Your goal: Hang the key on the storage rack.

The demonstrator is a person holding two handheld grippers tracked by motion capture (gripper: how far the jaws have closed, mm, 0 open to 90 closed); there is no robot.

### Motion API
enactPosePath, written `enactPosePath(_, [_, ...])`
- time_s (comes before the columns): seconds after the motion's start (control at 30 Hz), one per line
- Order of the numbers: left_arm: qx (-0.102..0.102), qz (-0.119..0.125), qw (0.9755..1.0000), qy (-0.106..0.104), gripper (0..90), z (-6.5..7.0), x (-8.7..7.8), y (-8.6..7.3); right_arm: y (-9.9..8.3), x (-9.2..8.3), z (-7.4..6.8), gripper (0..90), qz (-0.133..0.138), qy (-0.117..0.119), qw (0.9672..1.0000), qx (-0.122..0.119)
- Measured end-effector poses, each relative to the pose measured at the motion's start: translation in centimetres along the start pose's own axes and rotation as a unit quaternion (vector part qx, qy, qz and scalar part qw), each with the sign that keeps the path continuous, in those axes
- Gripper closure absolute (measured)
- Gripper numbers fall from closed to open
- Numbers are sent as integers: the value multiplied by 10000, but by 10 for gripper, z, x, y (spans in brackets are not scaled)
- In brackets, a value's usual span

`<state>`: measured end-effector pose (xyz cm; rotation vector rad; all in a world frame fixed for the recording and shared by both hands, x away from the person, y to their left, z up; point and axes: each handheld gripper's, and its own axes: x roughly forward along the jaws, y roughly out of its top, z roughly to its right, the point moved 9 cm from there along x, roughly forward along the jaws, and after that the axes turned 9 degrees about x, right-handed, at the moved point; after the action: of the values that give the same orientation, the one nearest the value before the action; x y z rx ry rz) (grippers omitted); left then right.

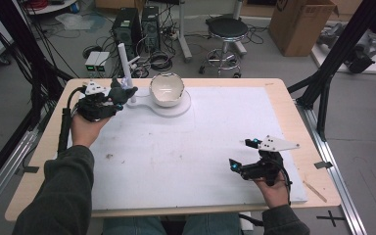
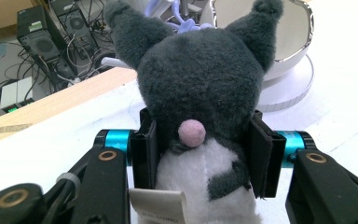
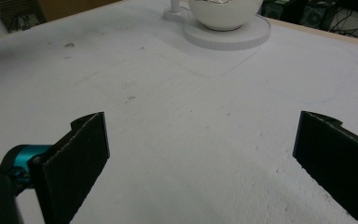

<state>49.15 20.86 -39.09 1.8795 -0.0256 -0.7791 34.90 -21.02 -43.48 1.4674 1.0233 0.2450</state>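
Plush toy (image 2: 200, 93) base below frame edge, tag (image 2: 157, 205) print illegible.

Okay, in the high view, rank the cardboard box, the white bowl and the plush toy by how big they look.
1. Cardboard box, though it's farther away.
2. White bowl.
3. Plush toy, partly hidden in the left gripper.

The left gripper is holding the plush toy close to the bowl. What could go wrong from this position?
1. The left gripper squeezes the plush toy only at its soft middle, so it may slip or sag.
2. The white bowl sits on a small round stand right beside the toy; a careless swing could knock it.
3. The thin white post also stands close and could be bumped.
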Motion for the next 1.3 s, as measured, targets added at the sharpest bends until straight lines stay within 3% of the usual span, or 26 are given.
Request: enactPosePath(1.3, [-187,-299,9994,21,519,2,21,-15,1,1,0,28,14,38,10000,-24])
